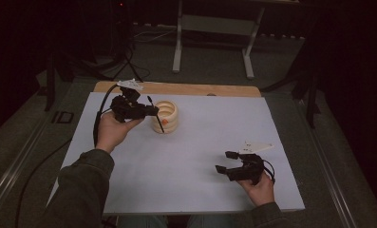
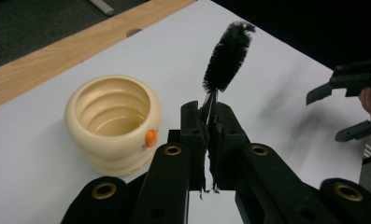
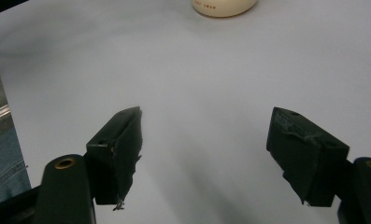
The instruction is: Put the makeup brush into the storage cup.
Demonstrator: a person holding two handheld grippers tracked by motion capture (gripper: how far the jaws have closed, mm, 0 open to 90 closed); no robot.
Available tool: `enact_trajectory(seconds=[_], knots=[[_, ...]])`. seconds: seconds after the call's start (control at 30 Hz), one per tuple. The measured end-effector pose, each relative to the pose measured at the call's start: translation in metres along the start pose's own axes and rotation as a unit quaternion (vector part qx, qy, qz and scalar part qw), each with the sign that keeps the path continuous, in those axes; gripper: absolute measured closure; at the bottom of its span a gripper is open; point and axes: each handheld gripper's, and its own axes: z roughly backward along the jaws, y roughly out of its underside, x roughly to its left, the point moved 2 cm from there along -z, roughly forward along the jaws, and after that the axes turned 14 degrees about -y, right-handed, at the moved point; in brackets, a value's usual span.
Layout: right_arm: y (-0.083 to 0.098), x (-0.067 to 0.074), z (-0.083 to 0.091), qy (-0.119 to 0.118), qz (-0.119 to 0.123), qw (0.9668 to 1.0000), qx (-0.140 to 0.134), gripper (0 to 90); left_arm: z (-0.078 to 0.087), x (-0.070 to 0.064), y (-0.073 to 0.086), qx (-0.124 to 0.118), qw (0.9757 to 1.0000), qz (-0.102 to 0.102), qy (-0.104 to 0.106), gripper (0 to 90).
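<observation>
High view: brush [image 1: 156, 115], clenched in left gripper [image 1: 150, 110], bristle end just beside cup [image 1: 166, 116], near its rim. Cup on white tabletop [image 1: 200, 156]. Right gripper [image 1: 224, 161] released, empty, well apart from cup.

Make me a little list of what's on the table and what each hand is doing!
Table: white sheet over a wooden top
Cup: cream ribbed plastic cup with an orange dot, upright, open, nothing inside that I can see
Brush: black bristly bottle brush, held by its thin wire handle
Brush place: in the air beside the cup, not inside it
Left tool: shut on the brush handle
Right tool: open, holding nothing, low over the sheet, away from the cup
</observation>
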Motion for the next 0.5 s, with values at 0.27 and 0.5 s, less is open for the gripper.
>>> enact_trajectory(seconds=[0.27, 0.5], knots=[[0.000, -0.002, 0.000, 0.001, -0.001, 1.0000, -0.001, 26.4, 0.001, 0.006, -0.010, 0.003, 1.0000, 0.001, -0.008, 85.9], [-0.001, -0.002, 0.000, 0.001, -0.001, 1.0000, -0.002, 26.4, -0.001, 0.011, -0.017, 0.005, 0.9999, 0.006, -0.009, 85.9]])
